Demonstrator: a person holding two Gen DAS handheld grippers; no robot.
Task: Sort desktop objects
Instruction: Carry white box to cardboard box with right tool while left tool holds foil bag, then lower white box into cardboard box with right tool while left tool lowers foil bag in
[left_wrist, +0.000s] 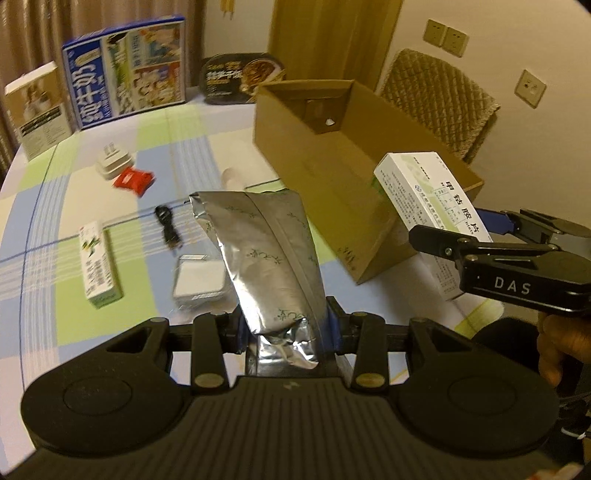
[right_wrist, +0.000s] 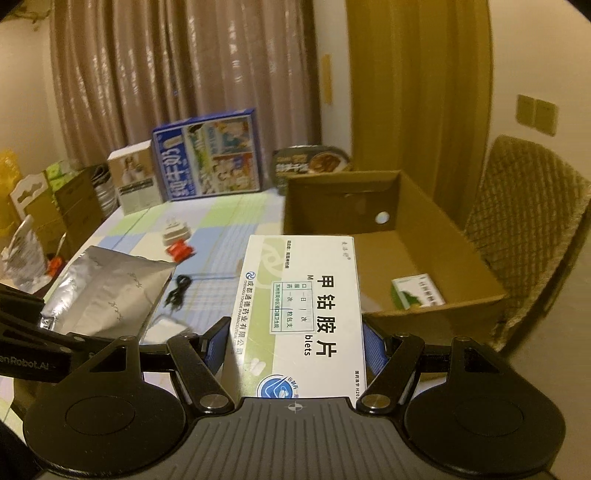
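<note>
My left gripper (left_wrist: 284, 332) is shut on a silver foil pouch (left_wrist: 266, 251), held upright above the table; the pouch also shows in the right wrist view (right_wrist: 107, 291). My right gripper (right_wrist: 295, 350) is shut on a white medicine box (right_wrist: 303, 314), which also shows in the left wrist view (left_wrist: 428, 206) beside the near corner of the open cardboard box (left_wrist: 332, 155). In the right wrist view the cardboard box (right_wrist: 424, 254) holds a small green-and-white box (right_wrist: 417, 291). The right gripper (left_wrist: 476, 236) sits just right of the pouch.
On the checked tablecloth (left_wrist: 147, 147) lie a white charger (left_wrist: 112, 164), a red packet (left_wrist: 133, 180), a black cable (left_wrist: 168, 229), a green-white box (left_wrist: 99, 266) and a white plastic case (left_wrist: 199, 282). Upright cartons (left_wrist: 125, 70) and a food bowl (left_wrist: 240, 77) stand at the back. A wicker chair (right_wrist: 528, 229) stands on the right.
</note>
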